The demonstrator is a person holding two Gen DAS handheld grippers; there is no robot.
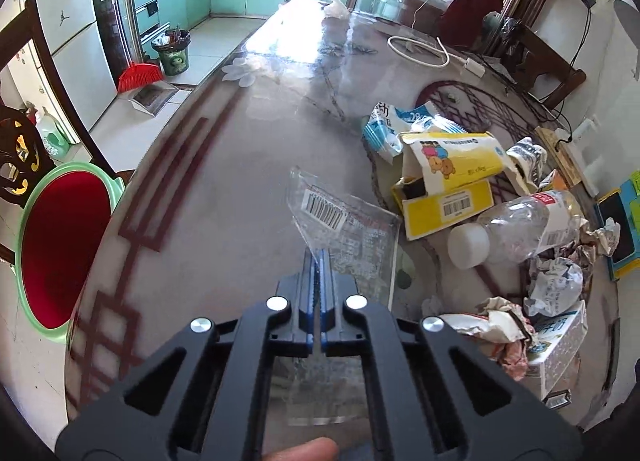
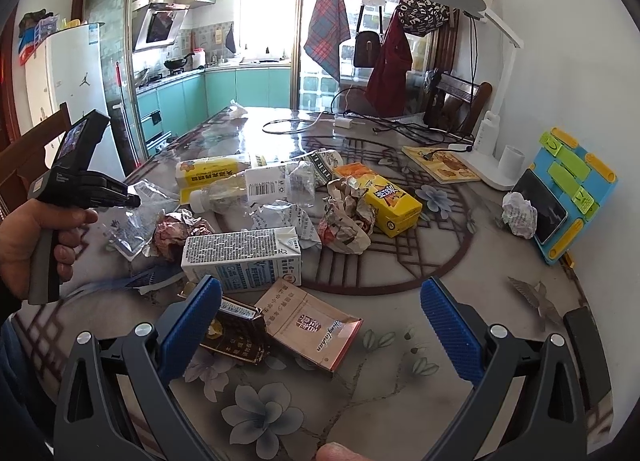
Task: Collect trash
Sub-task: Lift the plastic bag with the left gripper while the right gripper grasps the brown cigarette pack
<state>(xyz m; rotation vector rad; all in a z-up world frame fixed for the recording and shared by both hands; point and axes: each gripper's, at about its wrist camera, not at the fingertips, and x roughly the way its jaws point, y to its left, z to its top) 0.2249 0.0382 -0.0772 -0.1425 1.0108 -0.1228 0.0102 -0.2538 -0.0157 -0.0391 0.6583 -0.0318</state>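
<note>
Left wrist view: pinching clear plastic wrapper (image 1: 344, 229) in left gripper (image 1: 320, 261), likely for bin (image 1: 60, 245) nearby. Holding right gripper (image 2: 320, 297) spread wide over table (image 2: 400, 381), w/ nothing between.

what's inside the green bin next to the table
The green bin shows only a red liner on its visible wall. Its bottom is hidden by the table edge.

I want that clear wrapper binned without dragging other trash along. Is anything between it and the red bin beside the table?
Nothing visible. The left gripper is shut on the clear wrapper, and the bare tabletop runs from there to the table's edge, where the red bin stands open. The carton pile lies on the opposite side.
</note>
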